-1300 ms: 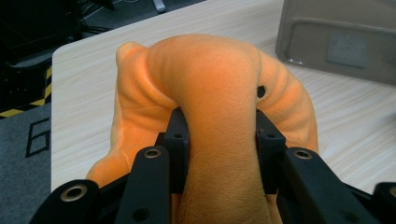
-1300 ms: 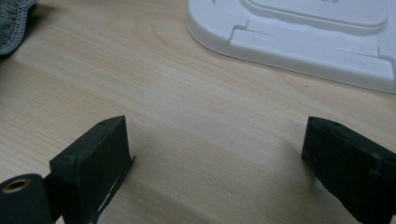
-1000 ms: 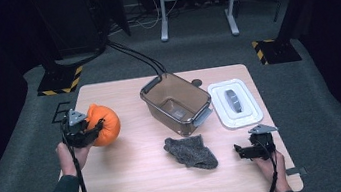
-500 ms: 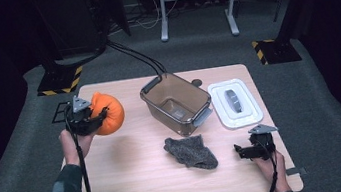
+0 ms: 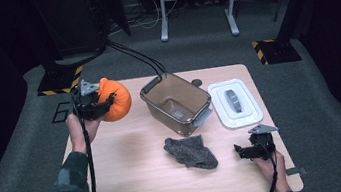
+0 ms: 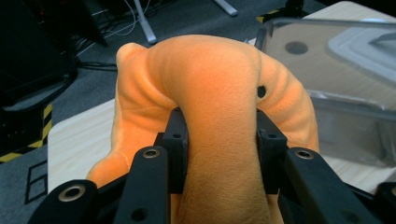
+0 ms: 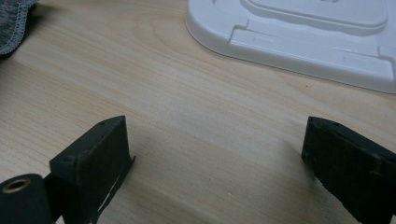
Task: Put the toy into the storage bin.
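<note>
Left gripper [image 5: 94,102] clamped on an orange plush pumpkin [image 5: 114,100] (fabric bulging between the jaws), held off the wooden table [image 5: 135,181] at nine o'clock from the clear bin [image 5: 175,103], right gripper [image 5: 247,150] jaws wide apart, nothing between them, low at five o'clock

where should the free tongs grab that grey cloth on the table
Probably the raised, bunched middle of the grey cloth, coming straight down from above. It lies crumpled and low on the table, so its thin edges give little to pinch. The right tongs are open and lie just to its right.
</note>
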Available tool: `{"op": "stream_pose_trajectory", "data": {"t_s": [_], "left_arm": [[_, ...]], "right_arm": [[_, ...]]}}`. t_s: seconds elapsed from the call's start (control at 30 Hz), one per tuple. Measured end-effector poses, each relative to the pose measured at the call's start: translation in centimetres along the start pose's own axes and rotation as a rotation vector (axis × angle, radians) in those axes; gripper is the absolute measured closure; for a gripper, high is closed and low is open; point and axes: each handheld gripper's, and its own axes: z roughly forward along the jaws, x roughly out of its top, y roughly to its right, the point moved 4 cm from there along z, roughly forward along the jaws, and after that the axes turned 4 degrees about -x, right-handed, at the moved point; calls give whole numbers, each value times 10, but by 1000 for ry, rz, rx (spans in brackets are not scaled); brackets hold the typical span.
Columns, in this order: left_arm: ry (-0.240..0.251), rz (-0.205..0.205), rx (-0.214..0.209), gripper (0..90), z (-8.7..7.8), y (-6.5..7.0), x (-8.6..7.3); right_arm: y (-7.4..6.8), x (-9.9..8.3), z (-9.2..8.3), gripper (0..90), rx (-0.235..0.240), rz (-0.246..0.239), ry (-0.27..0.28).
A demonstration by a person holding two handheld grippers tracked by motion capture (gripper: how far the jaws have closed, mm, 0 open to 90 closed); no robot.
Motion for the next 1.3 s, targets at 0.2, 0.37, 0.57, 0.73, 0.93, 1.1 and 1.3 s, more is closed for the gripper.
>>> {"op": "stream_pose_trajectory", "data": {"t_s": [0.2,0.37,0.57,0.73,0.93,1.1,1.3], "left_arm": [[6,16,-21,647,6,9,19],[18,31,-28,646,11,17,33],[28,34,-38,644,20,29,50],[39,41,-51,642,28,39,64],[46,56,-72,640,38,55,78],[49,66,-93,637,47,68,87],[40,60,-118,633,61,80,90]], "right_arm": [[-1,0,0,69,-3,5,3],[-1,0,0,68,1,15,-1],[-1,0,0,69,0,13,0],[-1,0,0,68,1,13,0],[-1,0,0,69,1,16,-1],[-2,0,0,69,-1,20,0],[-2,0,0,68,-1,19,1]]}}
